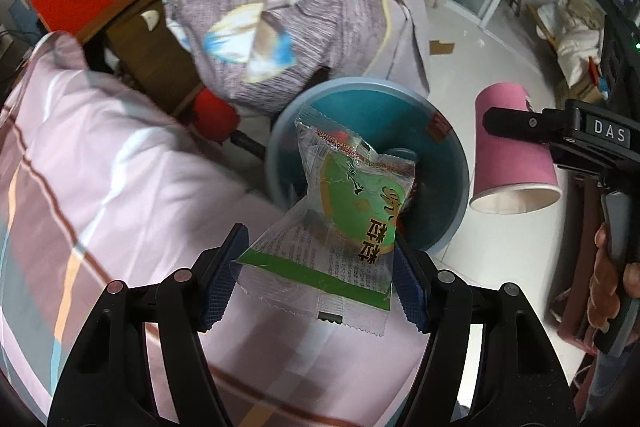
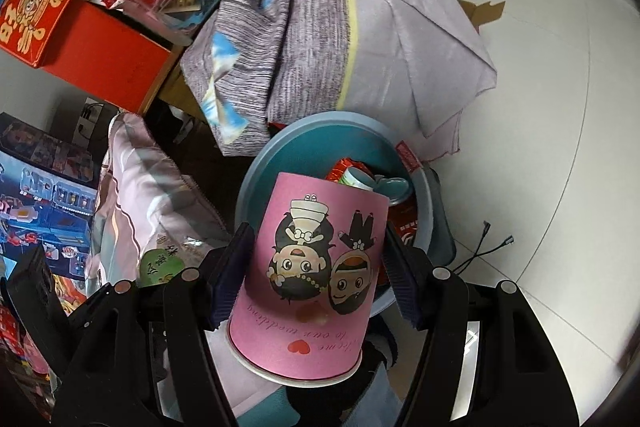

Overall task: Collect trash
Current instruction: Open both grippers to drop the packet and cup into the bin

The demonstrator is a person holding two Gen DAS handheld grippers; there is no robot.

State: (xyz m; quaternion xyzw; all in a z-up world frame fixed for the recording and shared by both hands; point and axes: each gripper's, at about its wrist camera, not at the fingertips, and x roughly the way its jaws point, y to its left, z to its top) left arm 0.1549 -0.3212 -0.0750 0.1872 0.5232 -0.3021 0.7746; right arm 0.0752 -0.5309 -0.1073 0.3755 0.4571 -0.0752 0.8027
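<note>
A: We note the snack wrapper (image 1: 340, 227) first. It is thin crinkly film, near weightless and limp, and likely slick. We would pinch it across the flat printed body, not by the sealed ends.

B: Agreed. The left tool (image 1: 320, 279) has it that way now, jaws about mid-wide with a pad on each side edge. The wrapper hangs over the near rim of the blue bin (image 1: 456, 227), which stands on the floor beside the bed (image 1: 100, 187).

A: The pink paper cup (image 2: 312, 267) is light and stiff enough, but we judge it would crush if squeezed hard. Mid-wall is the place to hold it.

B: The right tool (image 2: 312, 275) clamps it there at a middling spread, mouth toward the camera. Its base points over the bin, which already holds red wrappers (image 2: 404, 227).
</note>
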